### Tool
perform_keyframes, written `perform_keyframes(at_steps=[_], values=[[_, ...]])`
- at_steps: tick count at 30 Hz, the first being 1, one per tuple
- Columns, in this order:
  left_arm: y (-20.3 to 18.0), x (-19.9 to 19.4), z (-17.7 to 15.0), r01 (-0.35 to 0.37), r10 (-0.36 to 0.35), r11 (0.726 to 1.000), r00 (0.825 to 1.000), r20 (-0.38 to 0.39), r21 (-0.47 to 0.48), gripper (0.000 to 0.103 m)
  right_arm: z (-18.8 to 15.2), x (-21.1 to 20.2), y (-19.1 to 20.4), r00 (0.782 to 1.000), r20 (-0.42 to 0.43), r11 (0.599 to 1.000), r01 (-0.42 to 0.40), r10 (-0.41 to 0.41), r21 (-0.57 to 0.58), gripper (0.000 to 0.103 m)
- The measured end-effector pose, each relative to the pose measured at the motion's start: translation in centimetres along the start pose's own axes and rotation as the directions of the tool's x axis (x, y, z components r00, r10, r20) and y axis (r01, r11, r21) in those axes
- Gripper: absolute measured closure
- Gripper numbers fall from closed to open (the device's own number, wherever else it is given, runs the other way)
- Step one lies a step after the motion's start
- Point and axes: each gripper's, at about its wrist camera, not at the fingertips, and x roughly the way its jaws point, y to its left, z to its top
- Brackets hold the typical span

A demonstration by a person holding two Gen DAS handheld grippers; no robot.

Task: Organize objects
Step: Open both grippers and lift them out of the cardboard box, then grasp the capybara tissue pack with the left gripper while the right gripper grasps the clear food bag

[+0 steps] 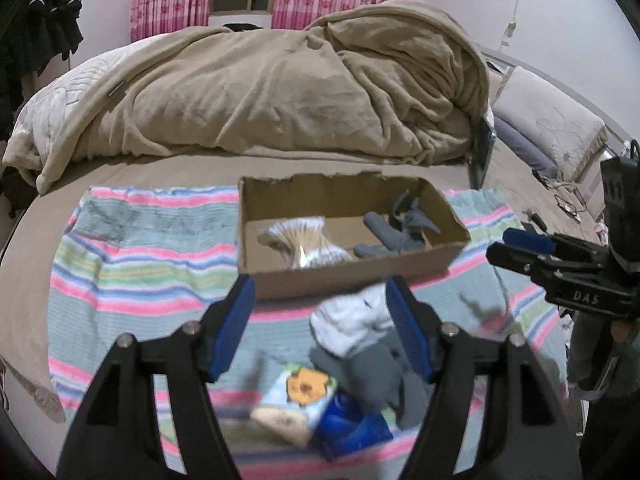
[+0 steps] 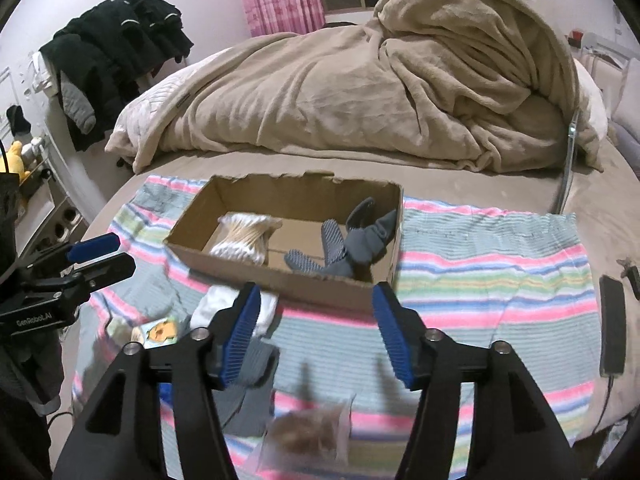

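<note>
- Left tongs (image 1: 320, 328) wide, empty — over a white-and-grey sock (image 1: 360, 340)
- Right tongs (image 2: 316, 332) wide, empty — above the striped cloth (image 2: 500, 264)
- Box (image 2: 280, 276) just beyond, on the bed, holding swabs (image 2: 244, 236) and a grey glove (image 2: 352, 244)

The bed (image 2: 460, 192) carries a heaped tan blanket (image 2: 360, 92), a pillow (image 1: 548, 128), a black phone (image 2: 613, 324) and a striped towel (image 2: 492, 256) spread flat under the box (image 2: 280, 276).
</note>
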Motion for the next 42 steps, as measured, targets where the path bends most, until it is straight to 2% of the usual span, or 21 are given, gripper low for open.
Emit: perform_keyframes(at_steps=[3, 6, 8, 10, 23, 42], values=[[-0.2, -1.0, -1.0, 0.003, -0.003, 1.000, 1.000, -0.006, 0.000, 0.034, -0.8, -1.0, 0.6, 1.000, 0.000, 1.000, 0.003, -0.003, -0.007, 0.038], [-0.2, -1.7, -1.8, 0.004, -0.004, 1.000, 1.000, -0.011, -0.005, 0.033, -1.5, -1.8, 1.2, 1.000, 0.006, 1.000, 0.006, -0.006, -0.015, 0.031], [-0.1, -2.0, -2.4, 0.002, -0.002, 1.000, 1.000, -0.021, -0.012, 0.024, -2.0, -2.3, 1.5, 1.000, 0.009, 1.000, 0.006, -0.006, -0.020, 0.030], [-0.1, -2.1, -3.0, 0.001, -0.001, 1.000, 1.000, -0.028, -0.019, 0.021, -2.6, -2.6, 1.8, 1.000, 0.002, 1.000, 0.003, -0.003, -0.021, 0.029], [0.9, 0.2, -6.6, -0.045, 0.043, 0.999, 0.990, -0.136, -0.013, 0.021, -6.8, -0.2, 1.5, 0.994, -0.109, 1.000, 0.010, -0.010, 0.005, 0.029], [2.1, 5.2, -8.5, -0.075, 0.073, 0.997, 0.967, -0.244, -0.002, 0.021, -9.2, 3.9, 0.0, 0.974, -0.224, 0.998, 0.030, -0.019, 0.047, 0.029]])
